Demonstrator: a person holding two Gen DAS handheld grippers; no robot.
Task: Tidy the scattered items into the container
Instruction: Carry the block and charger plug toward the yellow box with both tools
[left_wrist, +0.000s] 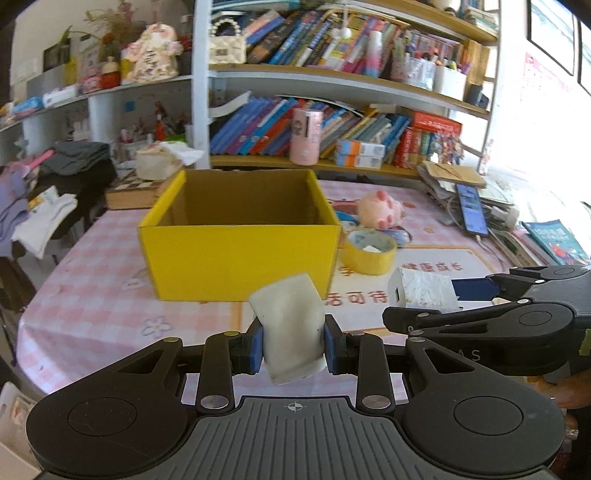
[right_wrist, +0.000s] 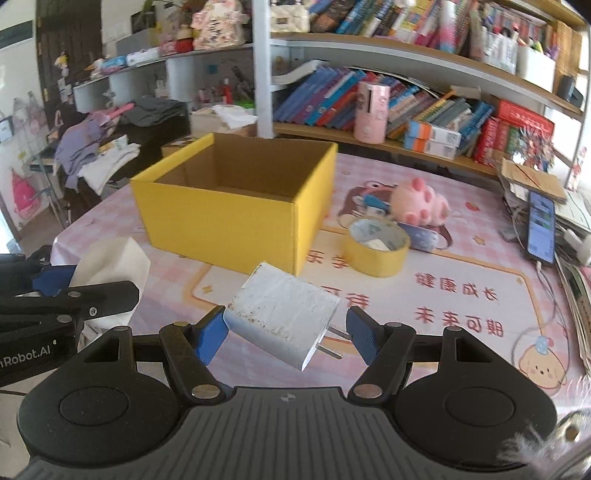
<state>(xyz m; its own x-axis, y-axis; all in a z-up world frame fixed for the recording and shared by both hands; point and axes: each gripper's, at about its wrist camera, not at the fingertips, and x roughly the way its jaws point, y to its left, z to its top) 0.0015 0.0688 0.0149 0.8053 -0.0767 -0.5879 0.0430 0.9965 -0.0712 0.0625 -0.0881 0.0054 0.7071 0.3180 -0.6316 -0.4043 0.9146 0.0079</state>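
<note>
Only the right view shows the charger's (right_wrist: 282, 317) prongs between right tongs (right_wrist: 286, 334) pinching it; left tongs (left_wrist: 293, 345) pinch a packet (left_wrist: 290, 328).

A table covered in a pink checked cloth (right_wrist: 461, 266) carries an open yellow cardboard box (right_wrist: 236, 199), a yellow tape roll (right_wrist: 376, 251), a pink plush toy (right_wrist: 417, 201) and a phone (right_wrist: 541, 229).

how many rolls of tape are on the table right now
1 for certain: a yellow tape roll lies flat on the tablecloth, right of the yellow box. A bluish ring behind it, under the pink plush toy, may be another.
</note>
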